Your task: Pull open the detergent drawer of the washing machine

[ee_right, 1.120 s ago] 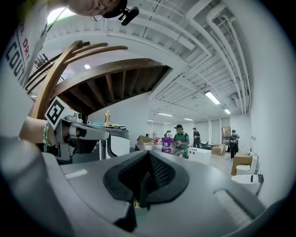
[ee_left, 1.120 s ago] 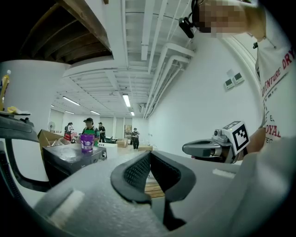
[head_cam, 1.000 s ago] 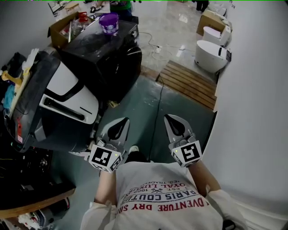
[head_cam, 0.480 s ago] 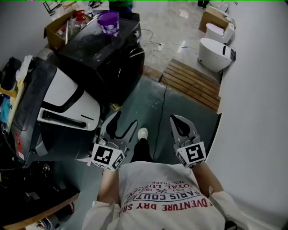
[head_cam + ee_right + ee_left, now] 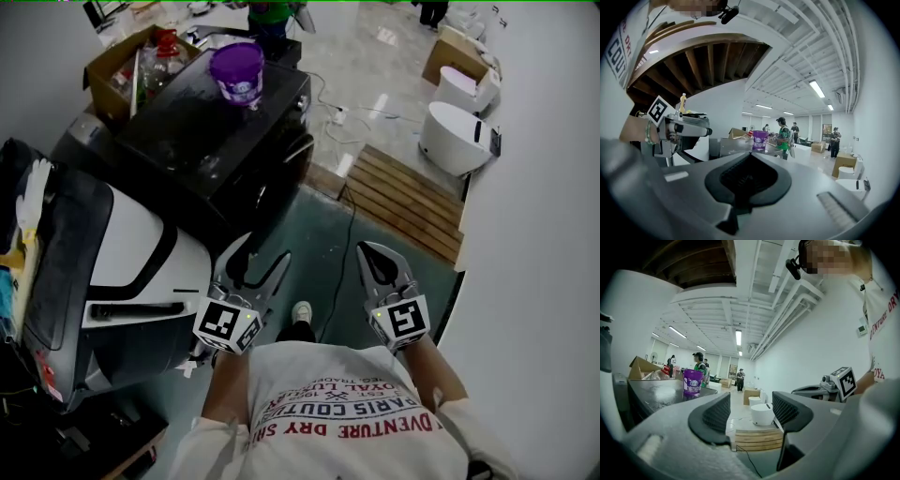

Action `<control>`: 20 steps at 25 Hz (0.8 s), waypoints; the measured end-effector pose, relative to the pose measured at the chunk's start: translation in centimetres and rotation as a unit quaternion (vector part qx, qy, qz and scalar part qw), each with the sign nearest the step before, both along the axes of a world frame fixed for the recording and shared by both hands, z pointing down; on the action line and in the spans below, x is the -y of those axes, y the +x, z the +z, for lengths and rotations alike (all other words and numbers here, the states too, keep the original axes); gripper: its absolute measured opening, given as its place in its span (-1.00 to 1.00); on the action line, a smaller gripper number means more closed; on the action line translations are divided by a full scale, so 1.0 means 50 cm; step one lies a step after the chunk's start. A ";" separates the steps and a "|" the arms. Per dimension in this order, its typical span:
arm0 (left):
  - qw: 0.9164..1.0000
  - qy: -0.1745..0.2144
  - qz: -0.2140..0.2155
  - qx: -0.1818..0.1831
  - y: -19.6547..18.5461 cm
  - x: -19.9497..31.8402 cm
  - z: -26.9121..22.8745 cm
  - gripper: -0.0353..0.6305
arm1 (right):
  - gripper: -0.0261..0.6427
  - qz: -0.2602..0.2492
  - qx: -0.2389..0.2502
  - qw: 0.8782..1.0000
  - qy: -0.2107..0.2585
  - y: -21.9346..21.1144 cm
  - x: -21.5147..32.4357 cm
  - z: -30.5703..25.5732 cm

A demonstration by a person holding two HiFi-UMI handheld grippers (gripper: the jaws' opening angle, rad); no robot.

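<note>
Detergent drawer (image 5: 141,319) white w/ black handle, closed flush; L tool (image 5: 261,255) just opened, empty; R tool (image 5: 371,253) jaws together.

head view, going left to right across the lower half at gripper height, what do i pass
white machine -> left gripper -> right gripper -> white wall

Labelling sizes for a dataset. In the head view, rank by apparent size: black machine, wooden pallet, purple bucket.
1. black machine
2. wooden pallet
3. purple bucket
The bucket stands on the machine, nearer the camera, so it may look oversized.
</note>
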State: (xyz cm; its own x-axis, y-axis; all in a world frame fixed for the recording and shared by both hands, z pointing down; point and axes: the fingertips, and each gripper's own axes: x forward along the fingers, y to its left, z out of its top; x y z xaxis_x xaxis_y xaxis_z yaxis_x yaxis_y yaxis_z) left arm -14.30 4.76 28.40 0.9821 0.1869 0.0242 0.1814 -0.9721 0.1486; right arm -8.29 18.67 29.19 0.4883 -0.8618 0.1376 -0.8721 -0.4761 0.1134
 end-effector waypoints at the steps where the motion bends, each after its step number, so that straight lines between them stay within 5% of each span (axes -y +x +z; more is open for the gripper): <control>1: 1.000 0.000 -0.001 0.000 0.024 0.023 0.002 -0.07 | -0.92 -0.002 0.000 1.000 -0.005 0.028 0.024 0.001; 13: 0.998 -0.030 -0.041 0.030 0.192 0.226 0.067 -0.07 | -0.92 -0.052 0.008 0.998 -0.019 0.227 0.259 0.040; 20: 0.993 -0.042 -0.105 0.045 0.237 0.282 0.098 -0.07 | -0.92 -0.129 0.017 0.991 -0.033 0.309 0.342 0.078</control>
